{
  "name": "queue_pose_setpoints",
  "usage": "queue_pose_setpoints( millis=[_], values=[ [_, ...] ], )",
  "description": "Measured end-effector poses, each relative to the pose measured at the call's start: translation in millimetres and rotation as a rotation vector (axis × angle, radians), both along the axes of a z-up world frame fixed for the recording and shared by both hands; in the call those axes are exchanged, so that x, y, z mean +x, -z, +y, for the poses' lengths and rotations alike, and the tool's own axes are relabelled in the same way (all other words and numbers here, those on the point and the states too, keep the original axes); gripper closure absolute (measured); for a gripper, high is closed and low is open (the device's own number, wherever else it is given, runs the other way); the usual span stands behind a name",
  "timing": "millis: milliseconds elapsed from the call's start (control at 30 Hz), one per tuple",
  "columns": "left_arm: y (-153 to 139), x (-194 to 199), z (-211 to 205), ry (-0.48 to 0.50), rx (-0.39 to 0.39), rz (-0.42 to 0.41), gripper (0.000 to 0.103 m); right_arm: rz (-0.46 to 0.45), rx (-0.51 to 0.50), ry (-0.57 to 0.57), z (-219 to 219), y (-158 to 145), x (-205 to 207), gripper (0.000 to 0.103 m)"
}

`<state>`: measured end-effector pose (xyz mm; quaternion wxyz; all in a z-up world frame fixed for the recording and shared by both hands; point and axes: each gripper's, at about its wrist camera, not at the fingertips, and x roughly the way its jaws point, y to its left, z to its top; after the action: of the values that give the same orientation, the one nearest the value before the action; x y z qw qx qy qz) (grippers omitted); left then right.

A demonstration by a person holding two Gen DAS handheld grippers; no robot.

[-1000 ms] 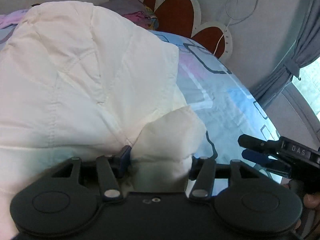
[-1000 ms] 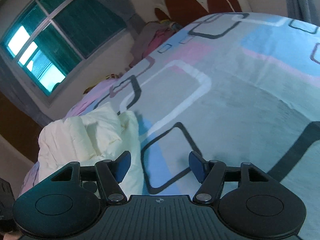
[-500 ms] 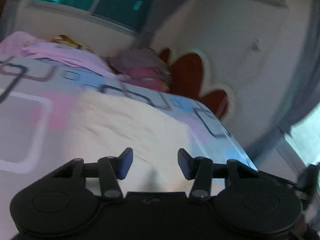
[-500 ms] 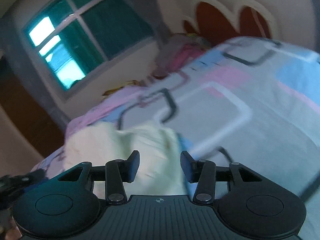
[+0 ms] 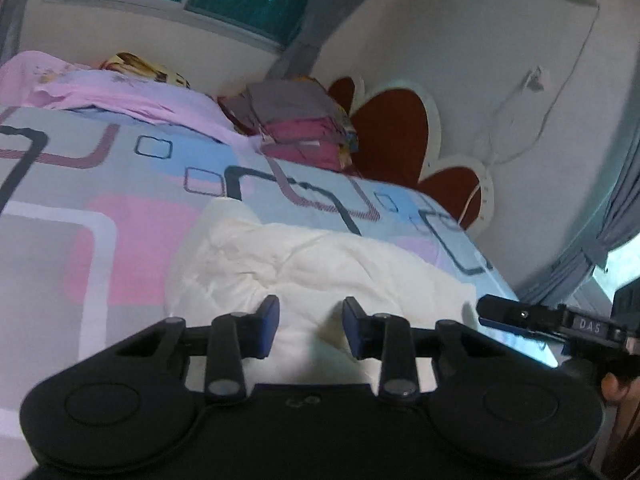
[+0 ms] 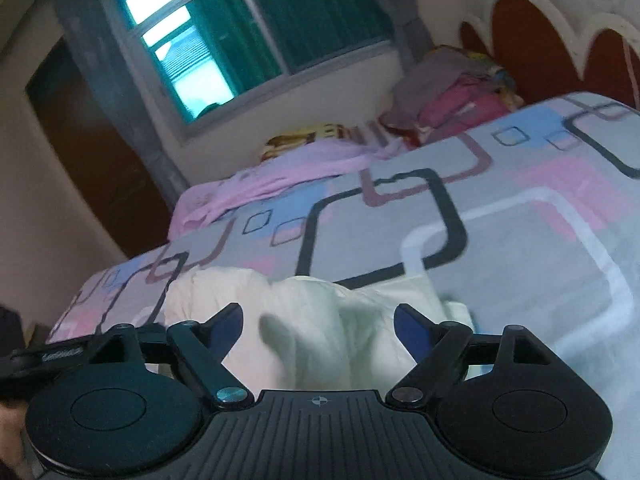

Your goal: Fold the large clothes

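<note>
Left wrist view: the cream garment (image 5: 320,268) lies bunched on the patterned bedspread (image 5: 100,216), just ahead of the left gripper (image 5: 310,326).
Left gripper: released; its blue-padded fingers (image 5: 269,322) stand apart with nothing between them, above the near edge of the garment.
Right gripper: seen from the left wrist at the right border (image 5: 520,316) as a dark arm beside the garment's right end; in its own view (image 6: 318,330) it is spread wide and holds nothing.
Garment's place: on the near part of the bed, close to the near edge, in front of both grippers.
Garment's long axis: runs across the left wrist view, roughly side to side, from a raised corner at the upper left (image 5: 224,208) to a flatter end at the right by the bed's edge.
Garment from the right wrist: a row of puffy rolls (image 6: 304,320) lined up left to right between the open fingers.
Edges: the bedspread drops away at the right of the left wrist view, near the grey curtain (image 5: 624,208); the garment's right end sits close to that drop.
Open room: broad bare bedspread lies to the left of and beyond the garment, up to the pink sheet (image 5: 120,96).
Far end: a stack of folded clothes (image 5: 304,128) rests by the red headboard (image 5: 392,136), well apart from the garment.
Wall: a window (image 6: 240,32) above the bed's far side.
</note>
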<state>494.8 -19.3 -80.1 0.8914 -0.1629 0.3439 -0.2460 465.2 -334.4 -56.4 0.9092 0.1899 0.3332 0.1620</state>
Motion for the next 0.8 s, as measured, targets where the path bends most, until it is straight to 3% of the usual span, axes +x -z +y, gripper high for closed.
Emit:
queue_pose_setpoints(
  millis=[67,133,333,500,600,667,800],
  values=[
    [3,7,-6,0.021,0.012,0.007,0.070,0.023,-0.005,-0.050,3,6,8,0.025],
    [6,11,-14,0.044,0.020,0.007,0.070,0.050,-0.013,-0.075,4,14,9,0.072],
    [22,24,-37,0.077,0.043,0.030,0.070,0.117,-0.073,0.018,-7,51,-4,0.074],
    [49,36,-63,0.101,0.128,0.064,0.069,0.179,-0.052,0.061,-20,86,0,0.074],
    [57,44,-73,0.109,0.168,0.089,0.069,0.207,0.033,0.083,-33,105,2,0.074],
    [60,47,-76,0.117,0.190,0.104,0.069,0.218,0.063,0.085,-38,111,4,0.074],
    [59,43,-79,0.128,0.230,0.103,0.069,0.221,0.021,0.063,-34,105,5,0.074]
  ],
)
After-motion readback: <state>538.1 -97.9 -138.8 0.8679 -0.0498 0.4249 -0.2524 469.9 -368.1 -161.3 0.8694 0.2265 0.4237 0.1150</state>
